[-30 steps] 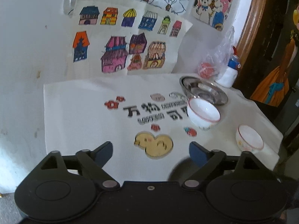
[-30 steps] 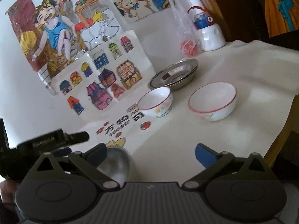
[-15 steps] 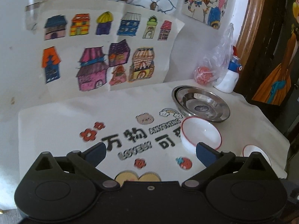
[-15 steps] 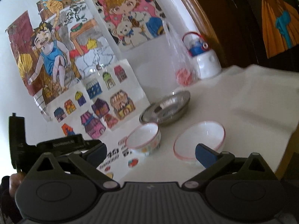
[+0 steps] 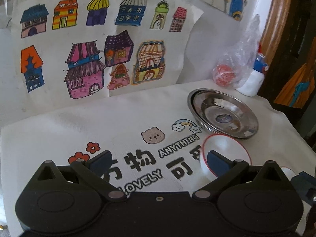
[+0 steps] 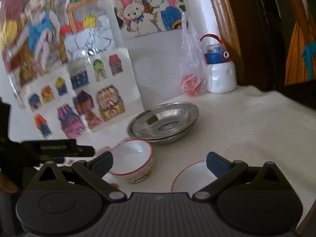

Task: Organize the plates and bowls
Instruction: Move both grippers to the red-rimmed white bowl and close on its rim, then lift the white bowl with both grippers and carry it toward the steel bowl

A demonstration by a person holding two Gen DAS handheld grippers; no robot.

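Two stacked steel plates point(image 5: 223, 112) point(image 6: 164, 120) sit at the back of the white printed cloth. In front of them stands a small red-rimmed flowered bowl point(image 5: 227, 144) point(image 6: 132, 156). A wider red-rimmed bowl point(image 6: 189, 179) lies to its right; in the left wrist view only a sliver of it point(image 5: 286, 172) shows. My left gripper point(image 5: 159, 159) is open wide, its right fingertip in front of the small bowl. My right gripper point(image 6: 159, 162) is open too. The small bowl is by its left finger and the wide bowl is under its right finger.
A white bottle with a blue and red cap point(image 6: 221, 73) and a clear plastic bag holding something red point(image 6: 191, 83) stand behind the plates by the wall. Children's drawings point(image 5: 88, 55) hang on the wall. The cloth's right edge point(image 5: 292, 126) drops off beside dark wooden furniture.
Both grippers have moved closer to the bowls and plates, which now look larger and lower in the views. The left jaws widened a little. Nothing was picked up.
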